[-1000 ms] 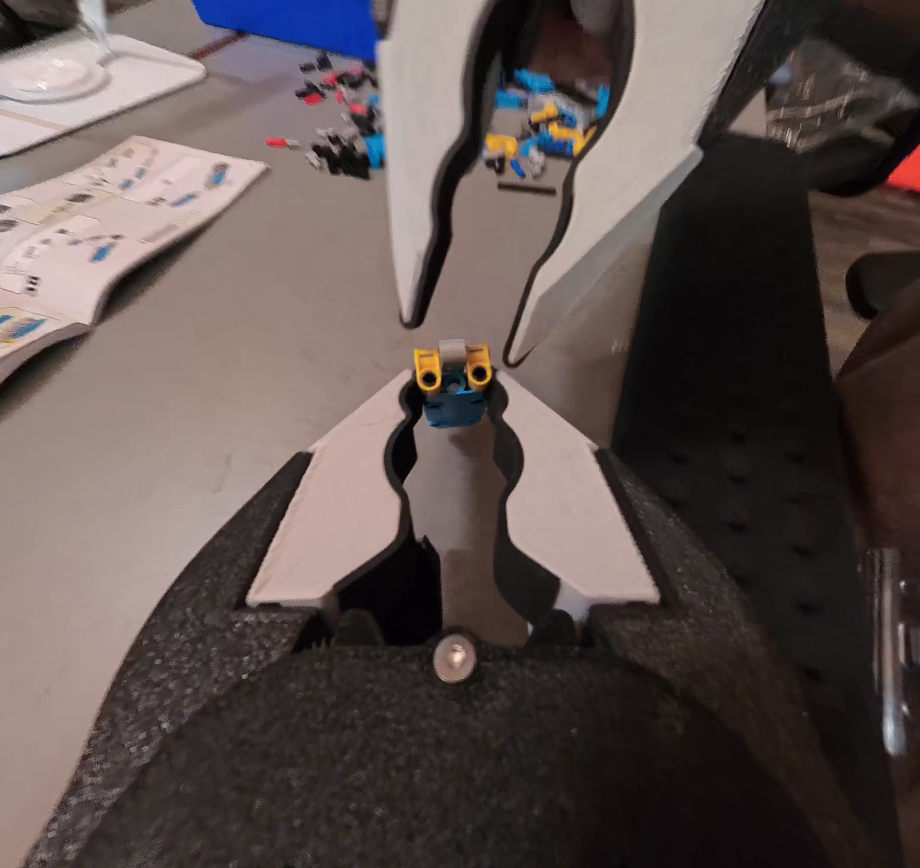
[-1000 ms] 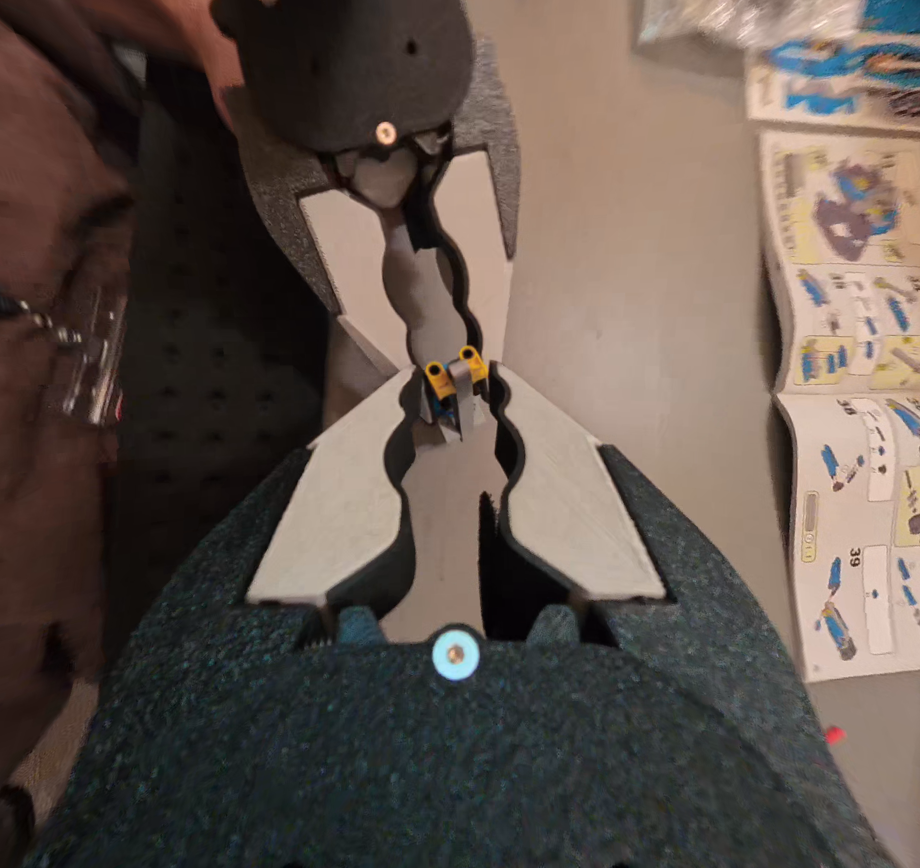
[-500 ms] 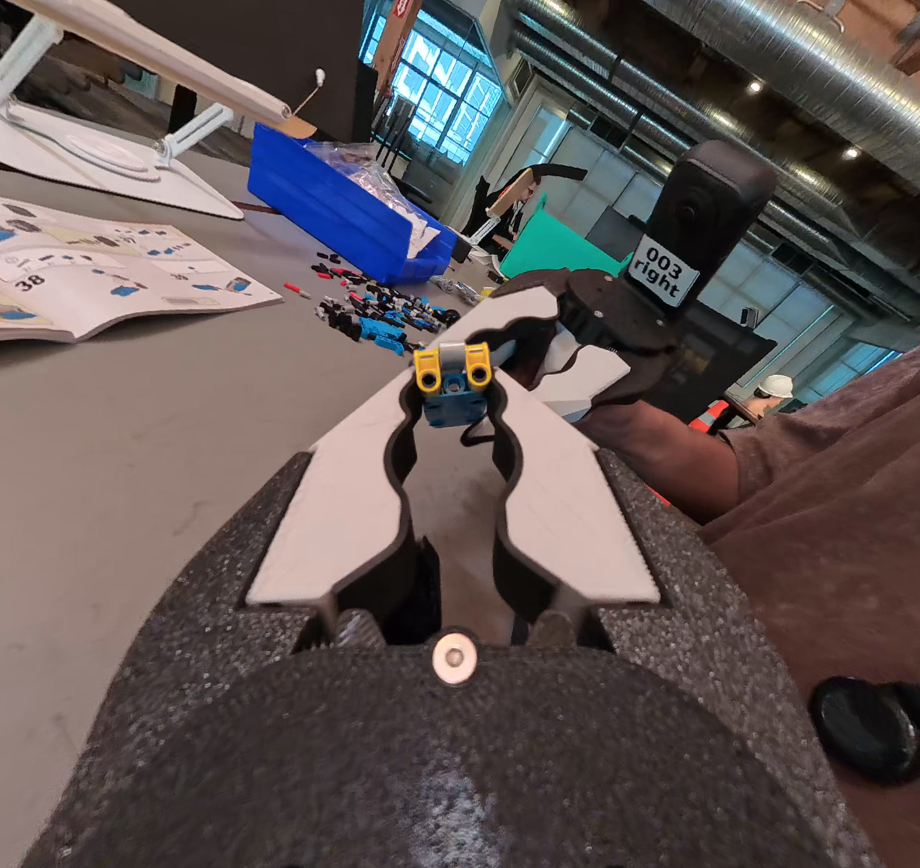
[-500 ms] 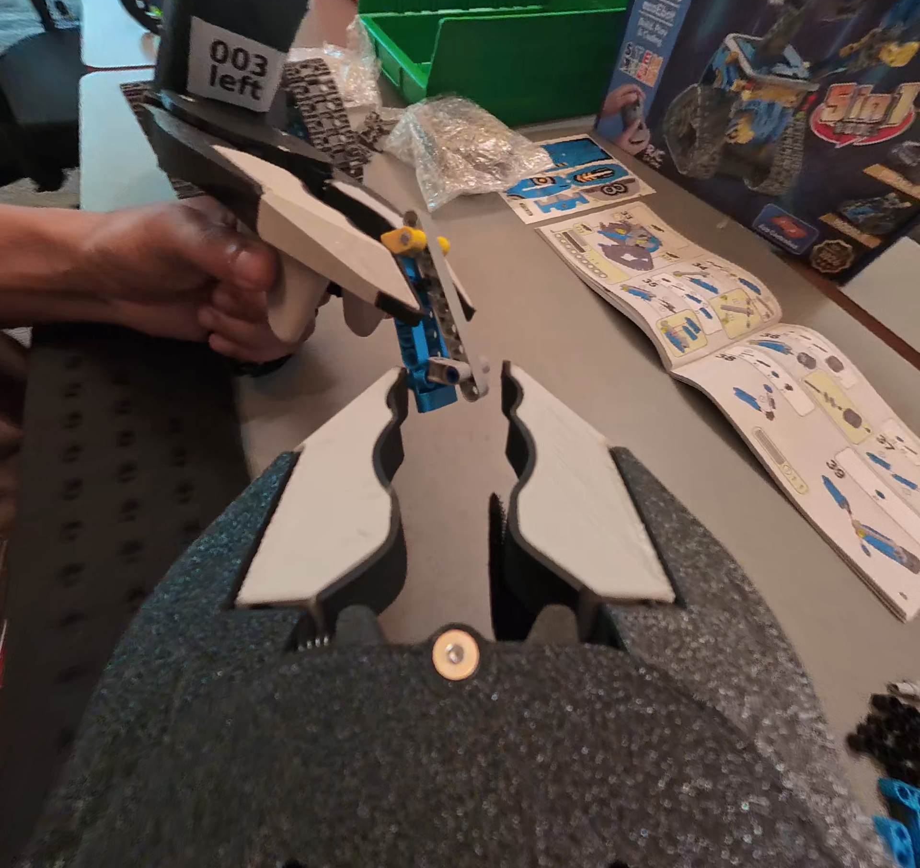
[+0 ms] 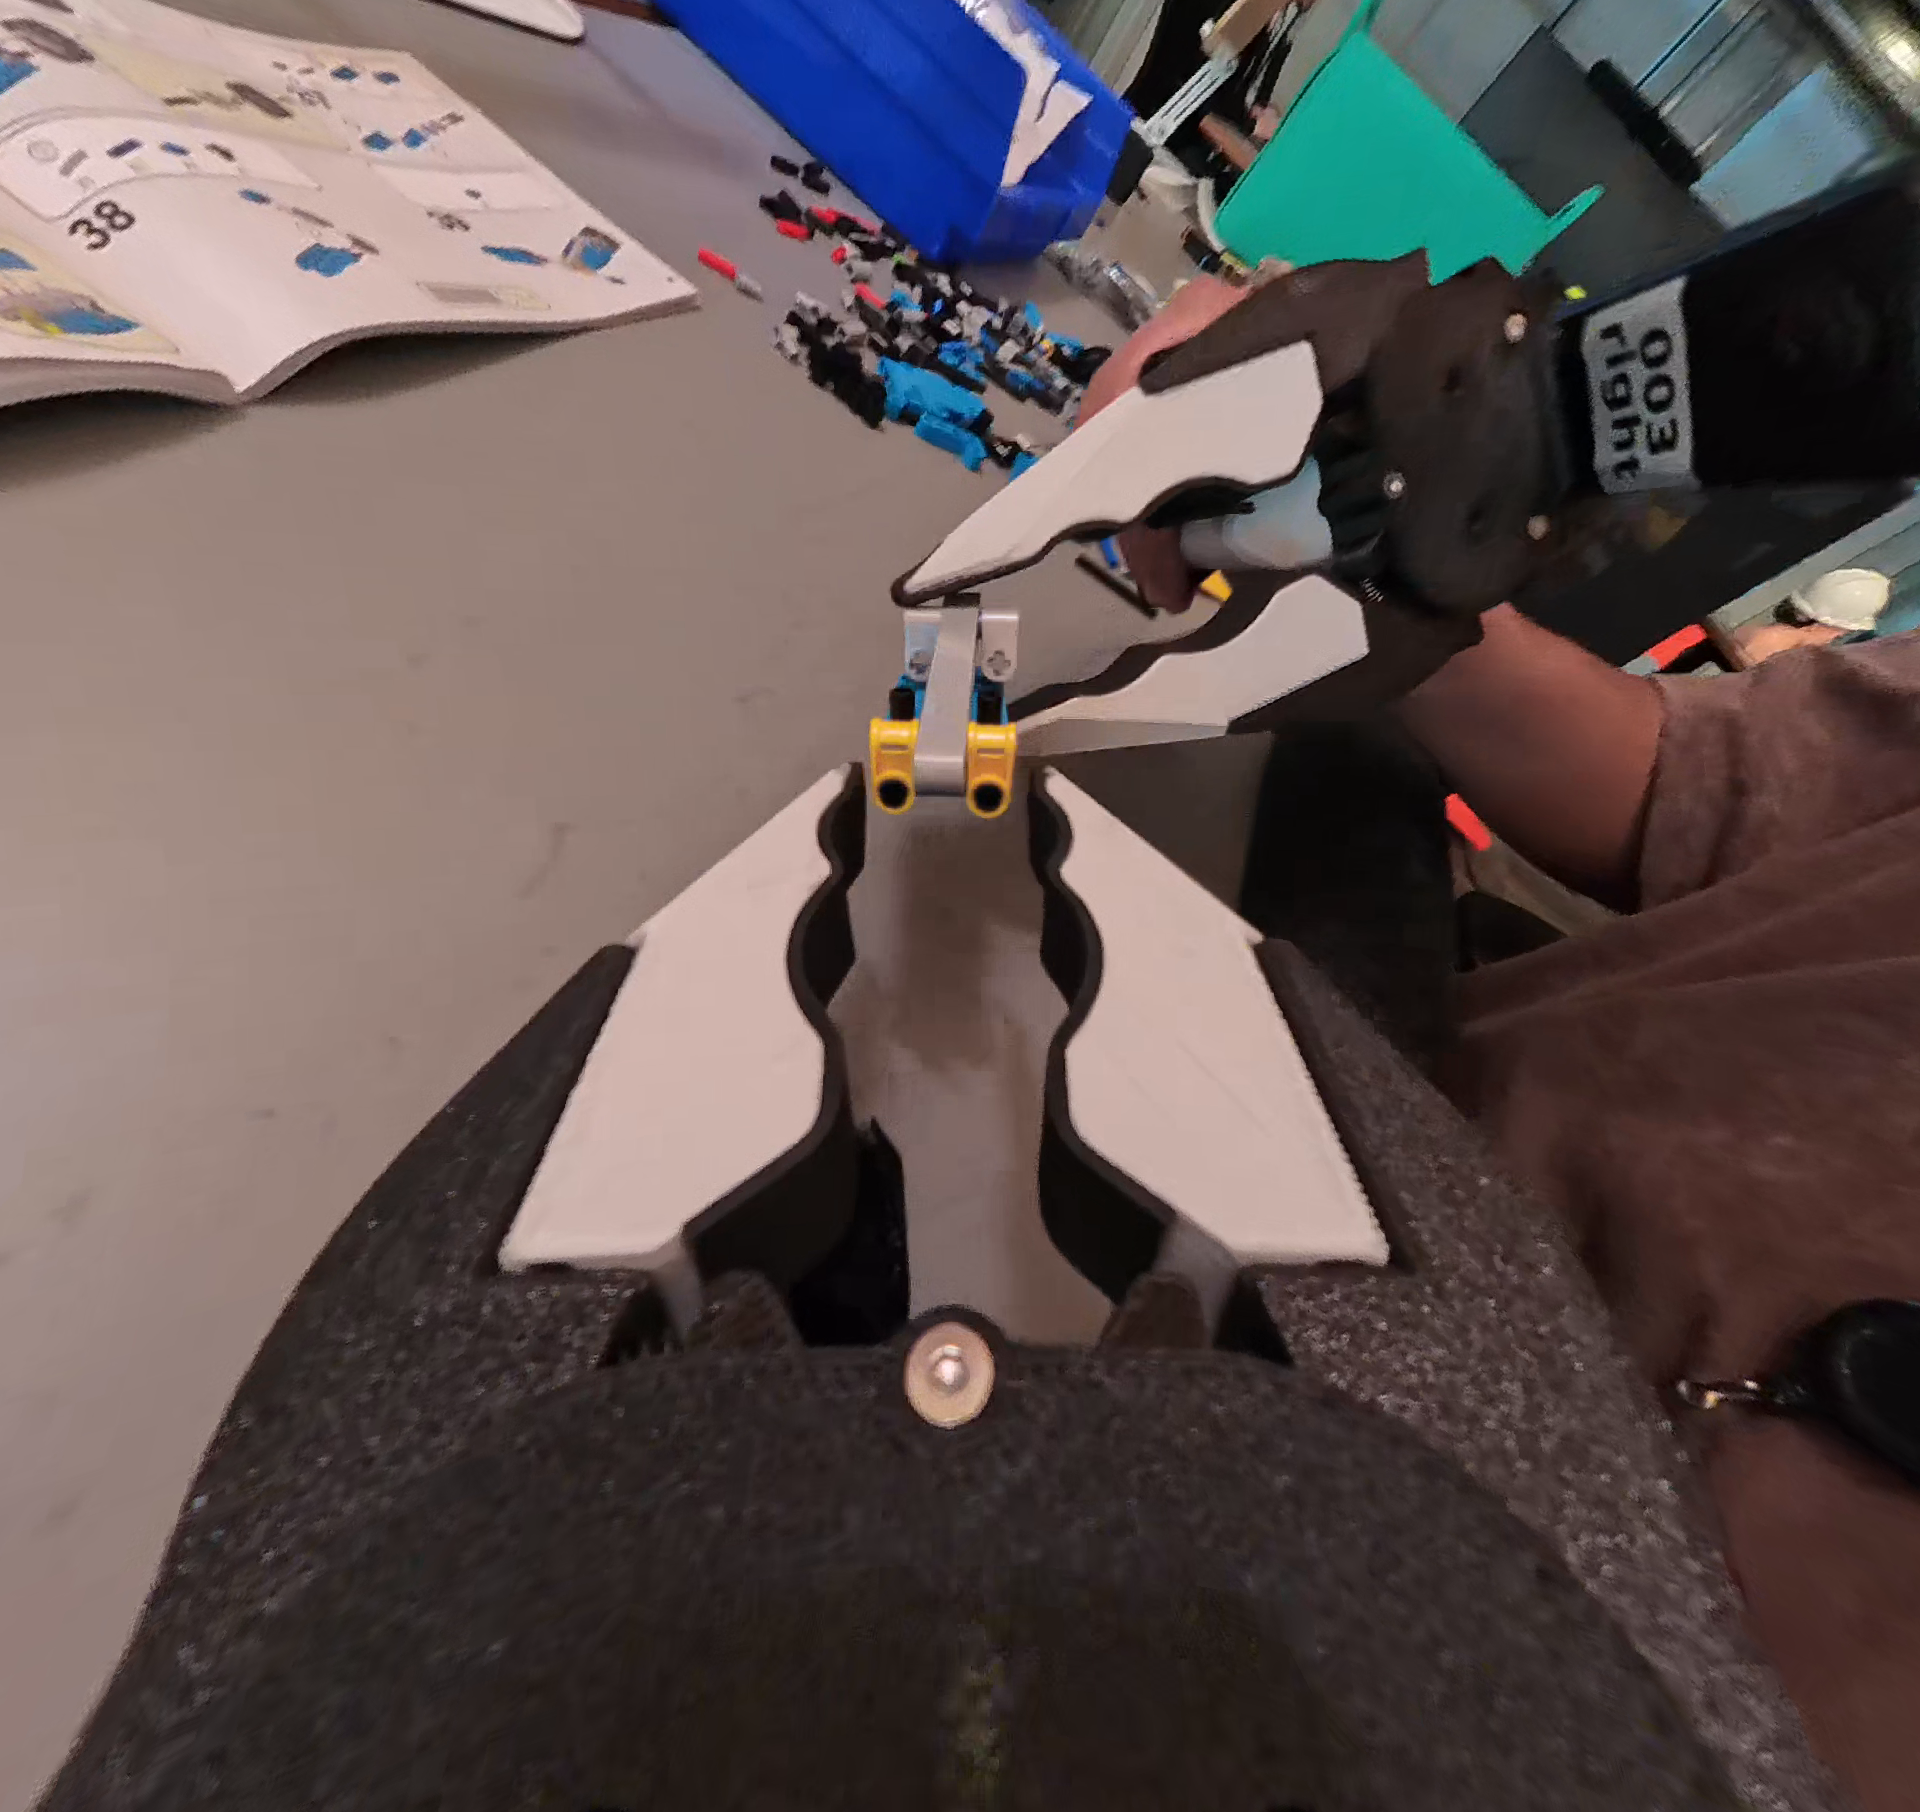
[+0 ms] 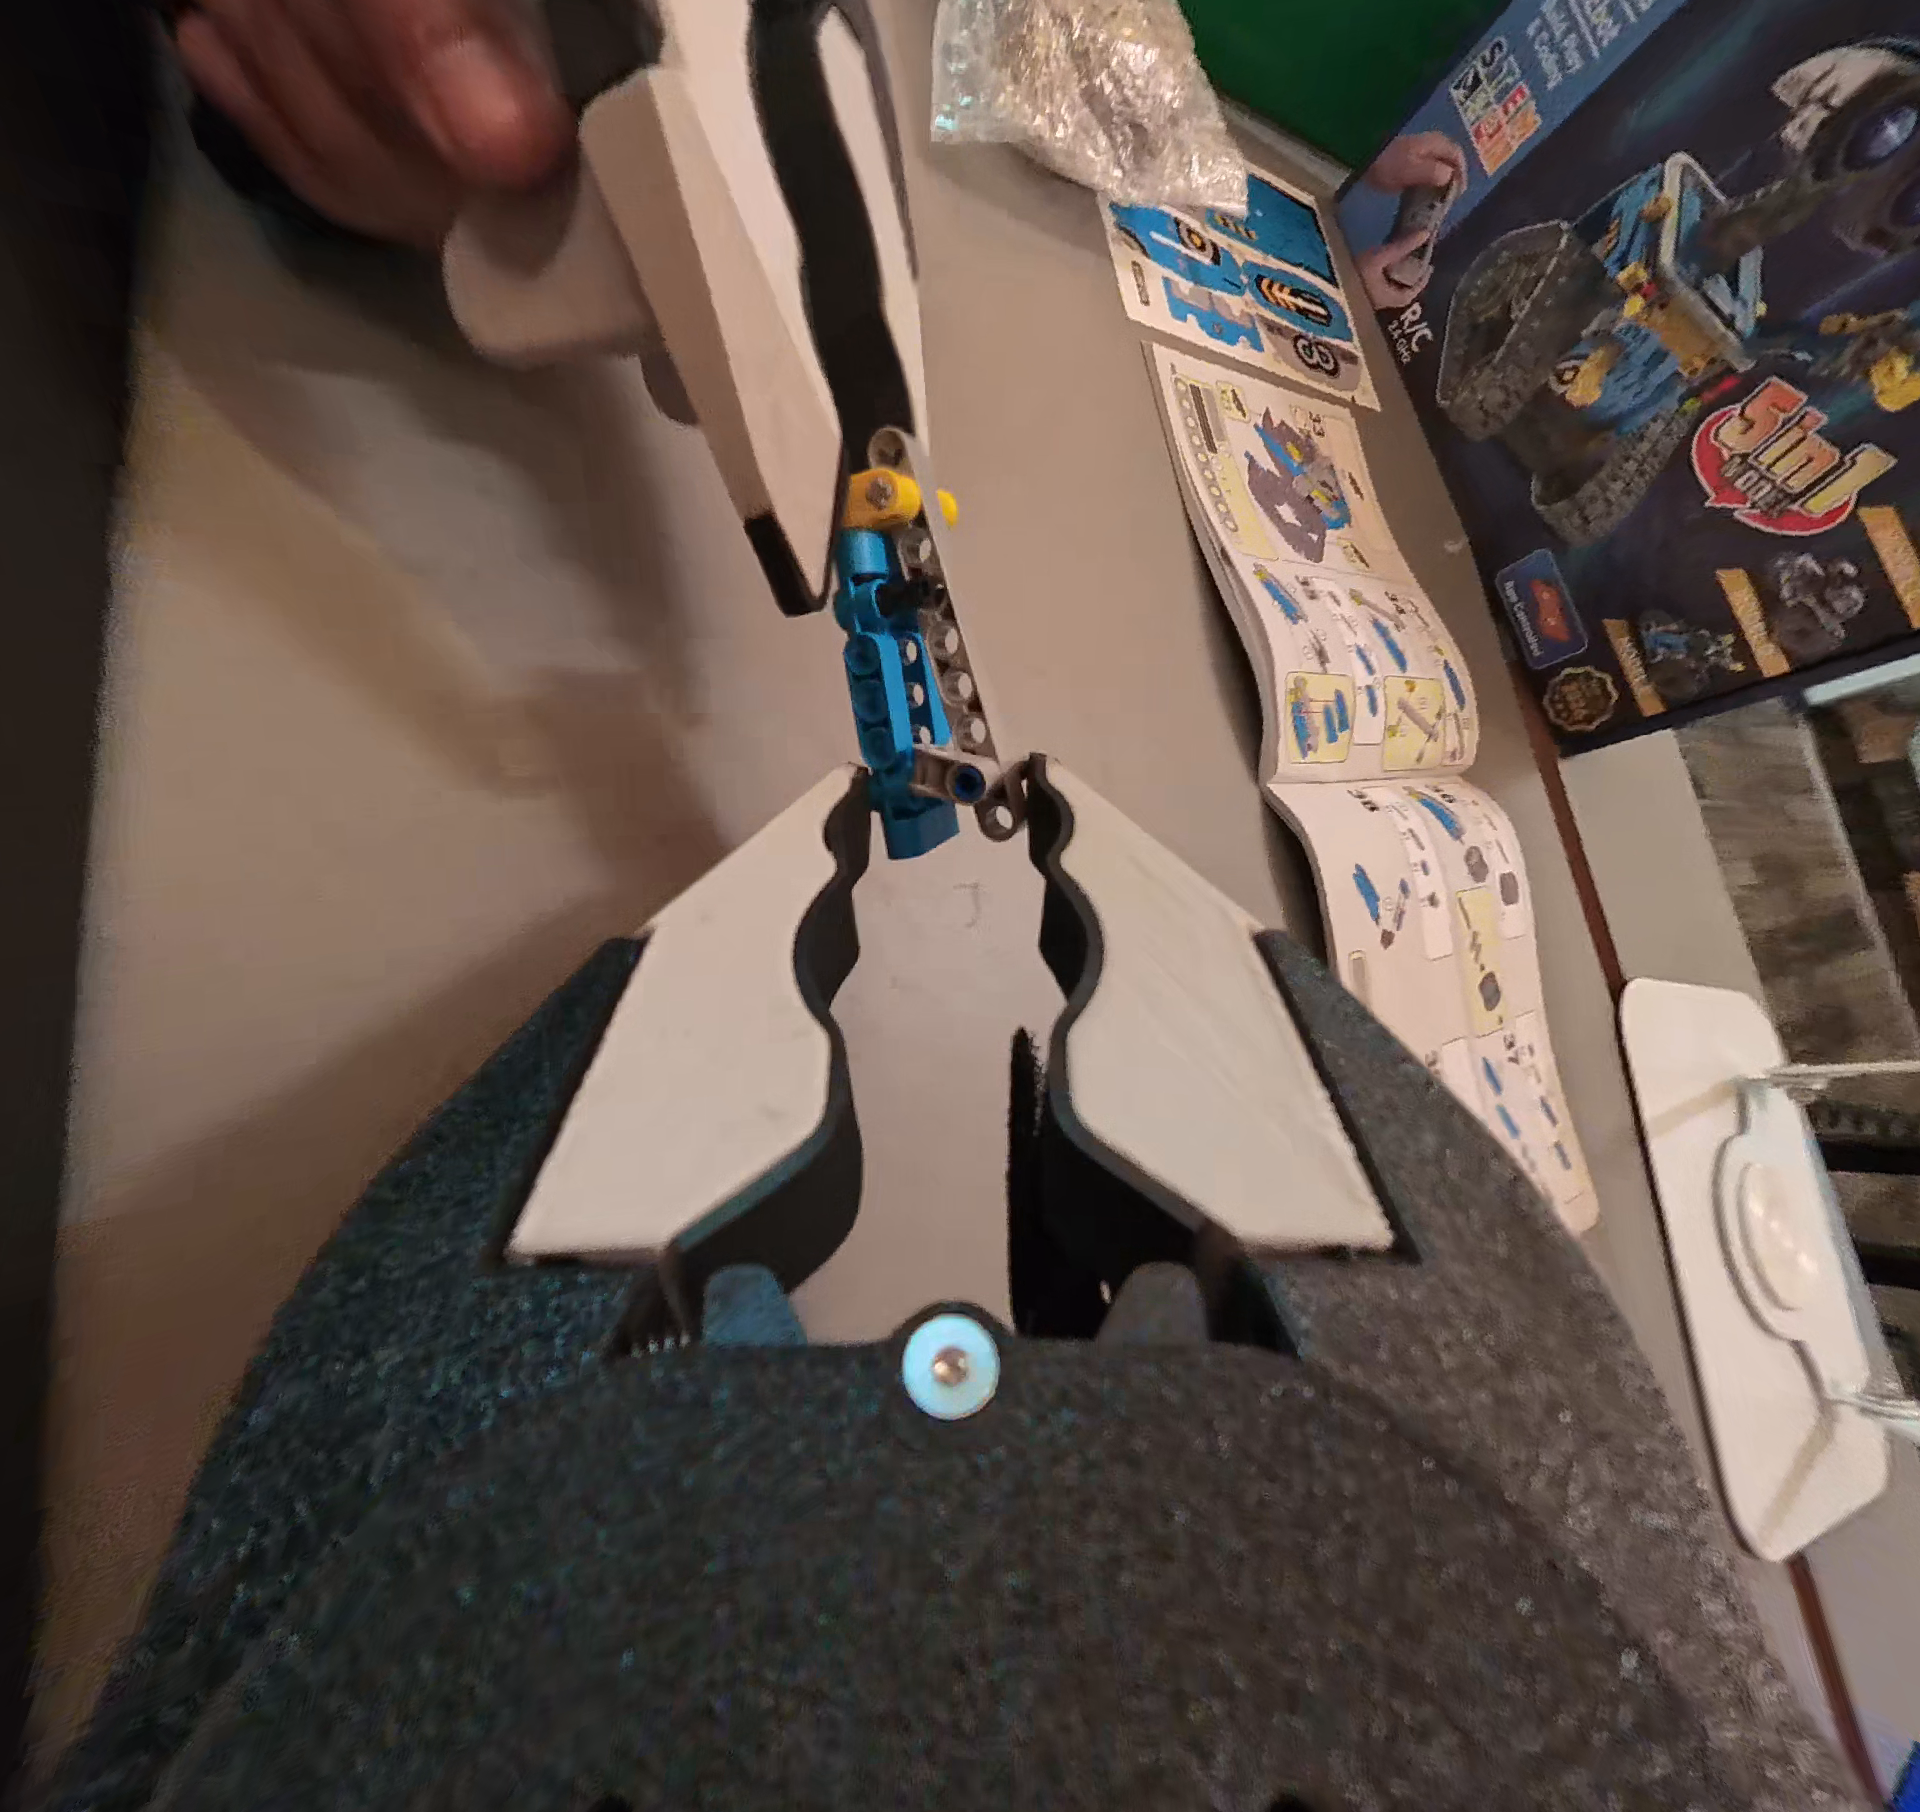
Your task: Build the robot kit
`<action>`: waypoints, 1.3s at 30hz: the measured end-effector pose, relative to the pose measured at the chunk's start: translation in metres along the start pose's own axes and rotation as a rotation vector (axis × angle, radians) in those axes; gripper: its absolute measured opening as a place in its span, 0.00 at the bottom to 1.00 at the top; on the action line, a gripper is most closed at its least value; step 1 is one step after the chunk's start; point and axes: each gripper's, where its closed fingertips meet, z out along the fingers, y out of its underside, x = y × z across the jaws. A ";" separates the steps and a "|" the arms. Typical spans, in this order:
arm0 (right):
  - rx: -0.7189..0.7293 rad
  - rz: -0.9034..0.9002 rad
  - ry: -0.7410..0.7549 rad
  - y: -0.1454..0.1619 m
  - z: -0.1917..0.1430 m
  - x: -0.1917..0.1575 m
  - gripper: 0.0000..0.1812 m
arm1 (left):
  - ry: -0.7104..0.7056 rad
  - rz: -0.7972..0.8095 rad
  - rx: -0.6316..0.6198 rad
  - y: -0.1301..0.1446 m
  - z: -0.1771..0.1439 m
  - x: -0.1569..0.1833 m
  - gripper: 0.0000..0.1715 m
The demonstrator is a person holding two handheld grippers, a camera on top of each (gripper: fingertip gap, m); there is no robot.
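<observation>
A small brick assembly (image 5: 940,713) has a blue beam, a grey beam and two yellow connectors. It is held in the air above the grey table (image 5: 416,671). My left gripper (image 5: 945,775) is shut on its yellow end. My right gripper (image 5: 966,661) comes in from the right, and its two white fingers close on the far grey end. In the right wrist view, the right gripper (image 6: 945,775) grips the blue and grey lower end of the assembly (image 6: 899,682). There the left gripper (image 6: 842,515) reaches down from above, pinching the yellow end.
An open instruction booklet (image 5: 260,204), a blue bin (image 5: 883,69) and a pile of loose pieces (image 5: 935,349) lie beyond on the table. The right wrist view shows a toy box (image 6: 1662,308), a plastic bag (image 6: 1070,69), a sticker sheet (image 6: 1236,287) and a white stand base (image 6: 1766,1243). The tips of both grippers are at nearly the same place.
The right gripper has narrowed onto the free end of the assembly, which it only stood around half a second ago. Both grippers have tilted. The left keeps its hold.
</observation>
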 end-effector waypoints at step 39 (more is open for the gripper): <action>0.424 1.007 0.031 0.040 0.007 0.127 0.19 | -0.512 0.239 -0.317 -0.002 -0.034 -0.138 0.15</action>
